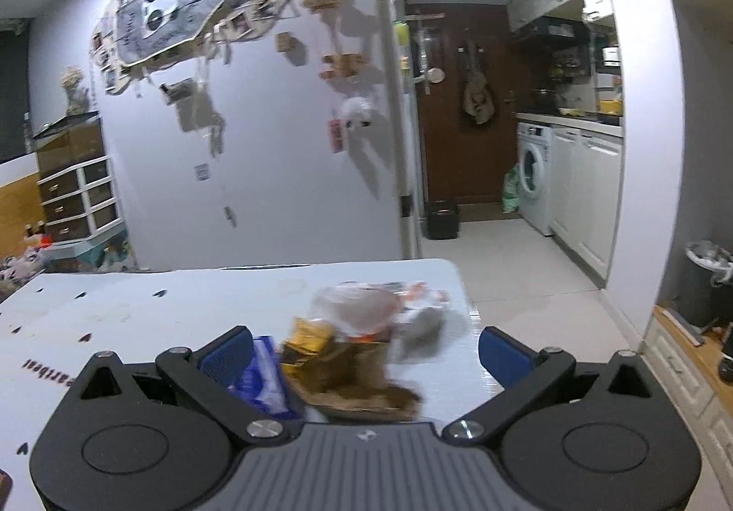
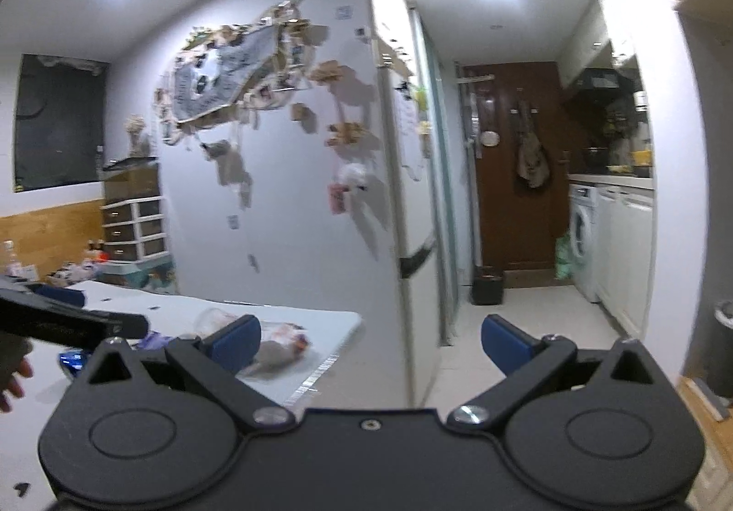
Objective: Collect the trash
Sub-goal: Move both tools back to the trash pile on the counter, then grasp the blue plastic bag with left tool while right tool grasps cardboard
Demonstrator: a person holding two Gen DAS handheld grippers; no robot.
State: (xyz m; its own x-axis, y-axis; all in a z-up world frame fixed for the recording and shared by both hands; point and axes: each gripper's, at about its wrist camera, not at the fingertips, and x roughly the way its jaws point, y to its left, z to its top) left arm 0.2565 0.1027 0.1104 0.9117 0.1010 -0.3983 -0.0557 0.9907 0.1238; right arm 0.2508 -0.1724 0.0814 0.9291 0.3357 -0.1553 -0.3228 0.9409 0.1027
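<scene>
A pile of trash lies near the right end of the white table. It holds a blue wrapper, a yellow wrapper, torn brown paper and crumpled clear plastic. My left gripper is open, its blue pads spread wide on either side of the pile; the image is blurred. My right gripper is open and holds nothing, raised beside the table's right edge. In the right wrist view I see the clear plastic, the blue wrapper and the left gripper, held by a hand.
A grey lined bin stands on the floor at the far right, also seen as the bin. A small black bin sits by the brown door. A decorated wall rises behind the table; tiled floor lies to the right.
</scene>
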